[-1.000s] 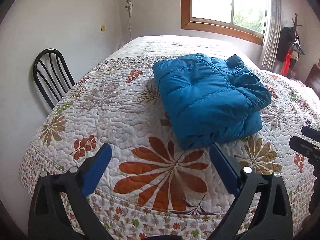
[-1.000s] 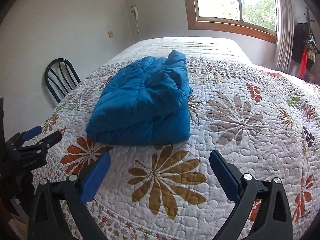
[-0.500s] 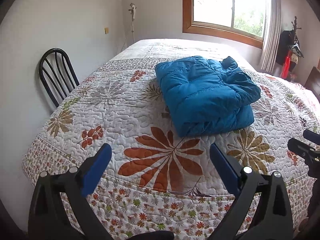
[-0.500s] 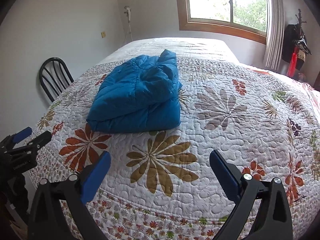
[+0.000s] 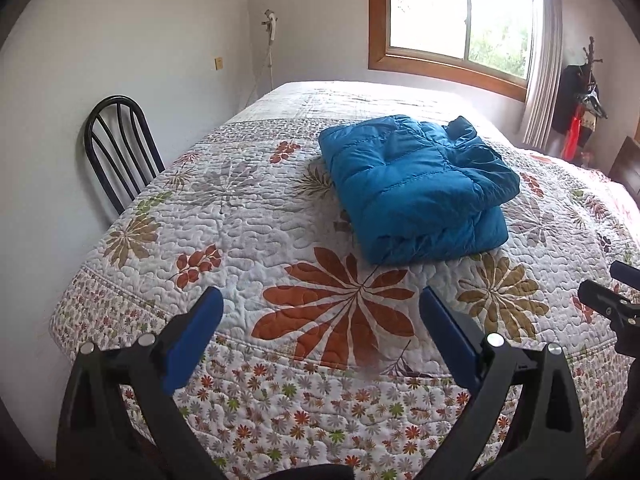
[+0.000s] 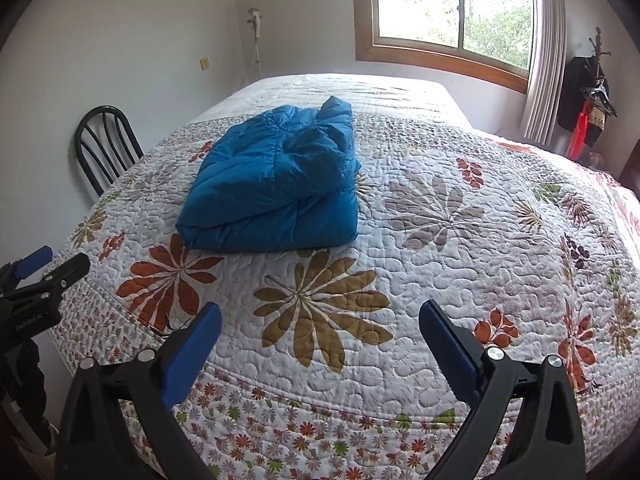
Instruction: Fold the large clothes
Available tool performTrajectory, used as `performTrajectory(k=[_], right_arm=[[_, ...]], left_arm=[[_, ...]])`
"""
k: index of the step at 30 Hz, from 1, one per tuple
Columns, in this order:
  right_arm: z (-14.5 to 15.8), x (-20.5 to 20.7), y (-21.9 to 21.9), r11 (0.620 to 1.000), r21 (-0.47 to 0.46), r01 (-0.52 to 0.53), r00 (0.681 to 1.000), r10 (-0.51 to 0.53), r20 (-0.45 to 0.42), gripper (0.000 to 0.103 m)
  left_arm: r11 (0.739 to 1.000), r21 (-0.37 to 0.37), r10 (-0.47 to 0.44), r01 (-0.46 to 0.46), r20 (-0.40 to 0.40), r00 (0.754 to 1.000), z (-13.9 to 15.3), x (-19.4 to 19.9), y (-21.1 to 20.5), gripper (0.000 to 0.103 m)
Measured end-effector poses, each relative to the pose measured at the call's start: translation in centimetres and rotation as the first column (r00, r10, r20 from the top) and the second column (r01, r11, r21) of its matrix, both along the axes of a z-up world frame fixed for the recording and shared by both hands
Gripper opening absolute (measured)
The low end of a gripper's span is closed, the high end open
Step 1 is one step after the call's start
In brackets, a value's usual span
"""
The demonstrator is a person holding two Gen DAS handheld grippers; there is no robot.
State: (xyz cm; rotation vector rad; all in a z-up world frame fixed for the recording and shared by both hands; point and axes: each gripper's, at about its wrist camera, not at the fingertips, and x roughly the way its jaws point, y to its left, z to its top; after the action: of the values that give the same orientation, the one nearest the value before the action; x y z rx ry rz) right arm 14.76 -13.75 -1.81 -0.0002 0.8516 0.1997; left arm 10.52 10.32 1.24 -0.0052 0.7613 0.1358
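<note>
A blue puffer jacket (image 5: 416, 188) lies folded into a thick bundle on the floral quilted bed (image 5: 248, 216); it also shows in the right wrist view (image 6: 276, 184). My left gripper (image 5: 320, 312) is open and empty, held back over the bed's near edge, well short of the jacket. My right gripper (image 6: 320, 320) is open and empty, also back at the near edge, to the right of the jacket. Each gripper shows at the edge of the other's view: the right one (image 5: 612, 300) and the left one (image 6: 44, 272).
A black metal chair (image 5: 116, 152) stands against the wall left of the bed. A window (image 5: 460, 20) with a curtain (image 5: 544, 60) is behind the bed. A coat stand with dark and red items (image 5: 580, 96) is at the far right.
Both grippers have pulled back away from the jacket toward the bed's near edge, so the quilt's hanging side now shows. The jacket has not moved. Both stay open.
</note>
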Motion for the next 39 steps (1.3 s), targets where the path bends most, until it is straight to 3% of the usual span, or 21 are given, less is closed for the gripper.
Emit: performTrajectory(k=[39], right_arm=[[-0.06,0.2,0.2,1.0,-0.009,0.0,1.0,0.0,0.0,0.099]], left_arm=[[1.0,-0.003,-0.021,0.021,-0.007,1.0,-0.38,-0.13,-0.02,0.098]])
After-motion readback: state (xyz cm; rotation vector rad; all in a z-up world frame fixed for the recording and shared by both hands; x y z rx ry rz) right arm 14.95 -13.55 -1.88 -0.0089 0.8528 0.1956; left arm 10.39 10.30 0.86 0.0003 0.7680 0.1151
